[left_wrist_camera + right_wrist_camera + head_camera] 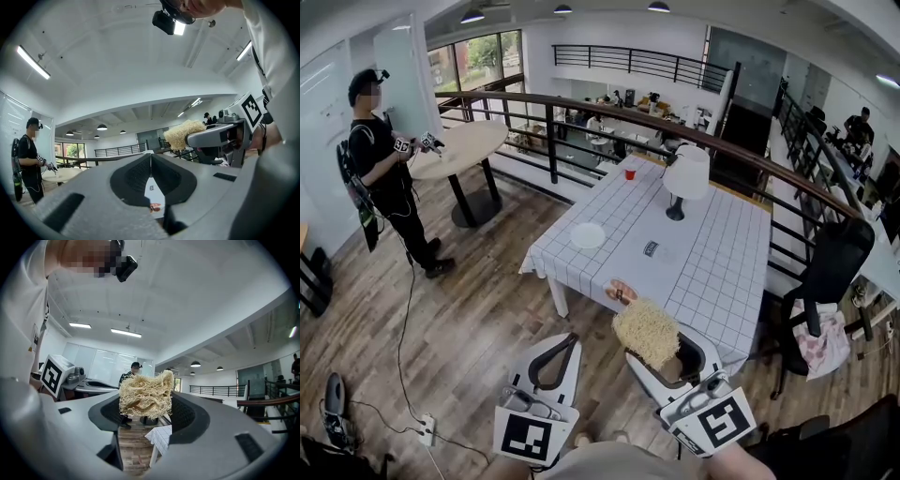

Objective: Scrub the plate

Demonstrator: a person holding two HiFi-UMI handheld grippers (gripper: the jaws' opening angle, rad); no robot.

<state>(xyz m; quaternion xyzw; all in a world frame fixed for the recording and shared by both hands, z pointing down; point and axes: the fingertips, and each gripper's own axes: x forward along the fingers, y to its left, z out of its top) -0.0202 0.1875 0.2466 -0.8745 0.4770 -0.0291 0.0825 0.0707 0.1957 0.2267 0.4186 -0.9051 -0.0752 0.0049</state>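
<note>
A white plate (587,235) lies on the left part of a table with a white checked cloth (712,262), well ahead of both grippers. My right gripper (651,341) is held up in the air before the table's near edge. It is shut on a straw-coloured loofah scrubber (646,332), which fills the jaws in the right gripper view (144,397). My left gripper (566,341) hangs beside it with its jaws shut and nothing between them (150,155). The plate does not show in either gripper view.
On the cloth stand a red cup (630,173), a white lamp (685,177), a small dark item (651,248) and an orange-brown thing (621,292) at the near edge. A black chair (830,272) is at the right. A person (386,173) stands by a round table (461,148).
</note>
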